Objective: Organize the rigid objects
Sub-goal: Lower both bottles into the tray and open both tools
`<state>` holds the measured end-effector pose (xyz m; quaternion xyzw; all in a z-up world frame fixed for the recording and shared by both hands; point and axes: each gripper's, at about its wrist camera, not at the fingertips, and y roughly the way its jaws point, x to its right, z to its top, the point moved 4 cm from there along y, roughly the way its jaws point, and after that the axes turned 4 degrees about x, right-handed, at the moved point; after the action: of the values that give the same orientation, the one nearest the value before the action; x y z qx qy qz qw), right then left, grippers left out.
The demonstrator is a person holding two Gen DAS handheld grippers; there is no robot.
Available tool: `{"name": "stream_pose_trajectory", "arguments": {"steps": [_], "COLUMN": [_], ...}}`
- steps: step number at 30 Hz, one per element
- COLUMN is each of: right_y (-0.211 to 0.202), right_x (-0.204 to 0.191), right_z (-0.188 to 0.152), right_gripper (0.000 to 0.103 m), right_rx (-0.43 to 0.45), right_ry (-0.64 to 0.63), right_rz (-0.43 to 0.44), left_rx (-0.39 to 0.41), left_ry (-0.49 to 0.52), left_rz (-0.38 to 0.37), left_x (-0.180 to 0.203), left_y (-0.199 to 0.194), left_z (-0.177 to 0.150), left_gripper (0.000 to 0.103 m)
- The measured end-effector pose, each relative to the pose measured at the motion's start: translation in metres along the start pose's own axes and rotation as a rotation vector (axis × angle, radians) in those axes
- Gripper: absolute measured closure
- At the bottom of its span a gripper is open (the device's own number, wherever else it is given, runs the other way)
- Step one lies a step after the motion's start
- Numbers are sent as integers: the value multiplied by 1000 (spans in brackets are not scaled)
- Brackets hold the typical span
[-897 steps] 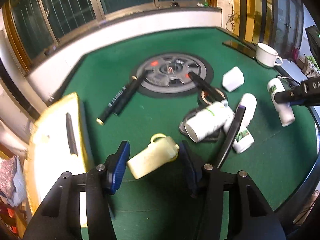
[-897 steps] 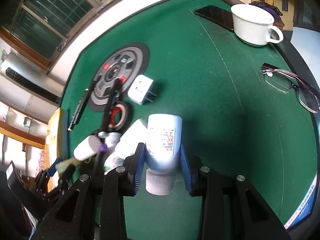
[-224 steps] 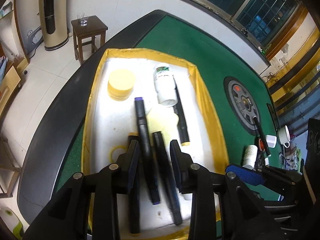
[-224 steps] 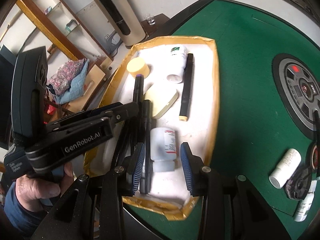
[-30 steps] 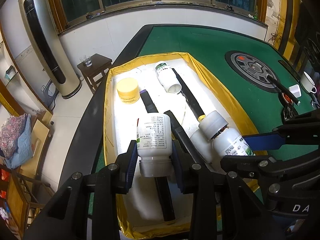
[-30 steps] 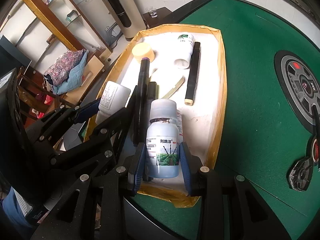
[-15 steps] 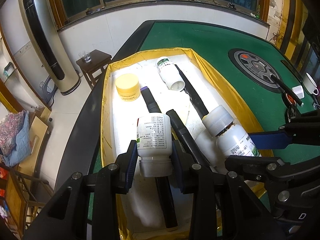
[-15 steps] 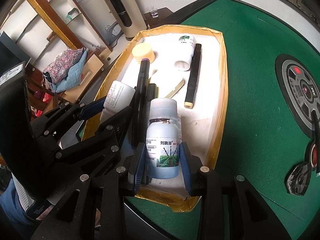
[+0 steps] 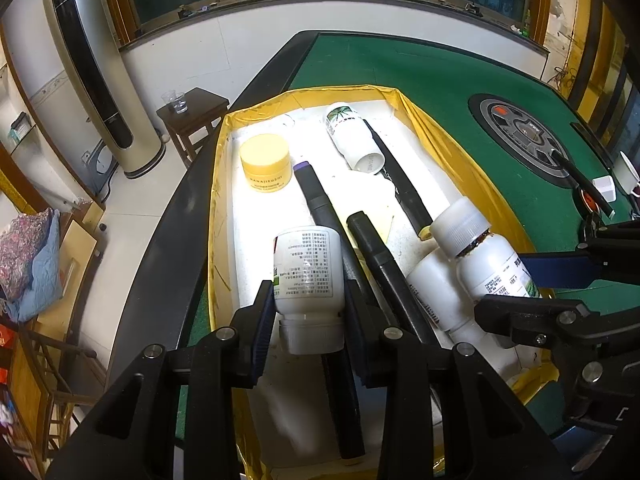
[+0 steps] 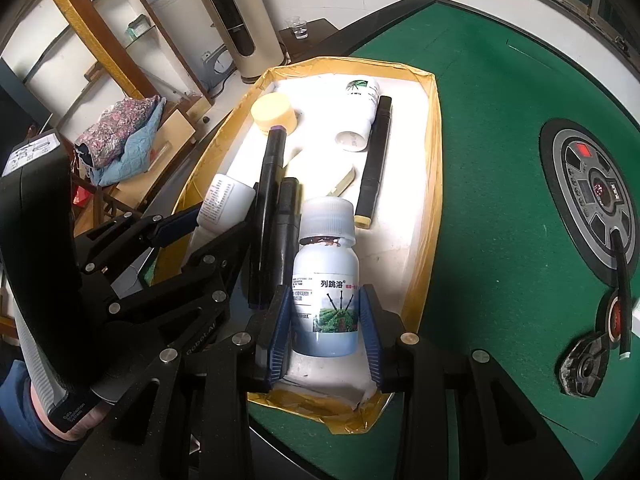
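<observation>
A green felt table (image 9: pixel 420 76) with a dark rounded rim fills the room's middle, and on its near end sits a shallow tray (image 9: pixel 452 148) with glossy gold walls and a white, brightly lit floor. Over that tray the left gripper (image 9: pixel 308 320) pinches a white plastic bottle (image 9: pixel 307 264) between its blue ribbed pads, cap toward the camera, small print on its smooth round side. The right gripper (image 10: pixel 325 332) clamps a second white bottle (image 10: pixel 326 304) by its base — ridged white cap pointing away, a dark band at the neck, a label with green foliage and Chinese characters. Both bottles hang above the tray's near end, close beside each other. Under them lie long black markers (image 9: pixel 384 264), one with a purple tip, and another white bottle (image 9: pixel 436 292) on its side. Farther in stand a squat yellow jar (image 9: pixel 266 164) and a green-labelled white bottle (image 9: pixel 354 136) lying down — a black marker just beside it.
</observation>
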<state>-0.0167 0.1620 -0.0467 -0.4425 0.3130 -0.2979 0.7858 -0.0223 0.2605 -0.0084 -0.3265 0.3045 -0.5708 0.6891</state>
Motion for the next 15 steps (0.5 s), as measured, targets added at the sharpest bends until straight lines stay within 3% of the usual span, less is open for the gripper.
{"name": "stream_pose_trajectory", "arguments": {"steps": [15], "right_y": [-4], "right_x": [8], "right_z": [-7], "right_gripper": [71], "right_rx": [-3], "right_ry": [45], "right_rz": [11], "left_rx": [11], "left_ry": [5], "left_rz": [18], "left_x": [5], "left_y": [-13], "left_z": [-2], "left_gripper": [71]}}
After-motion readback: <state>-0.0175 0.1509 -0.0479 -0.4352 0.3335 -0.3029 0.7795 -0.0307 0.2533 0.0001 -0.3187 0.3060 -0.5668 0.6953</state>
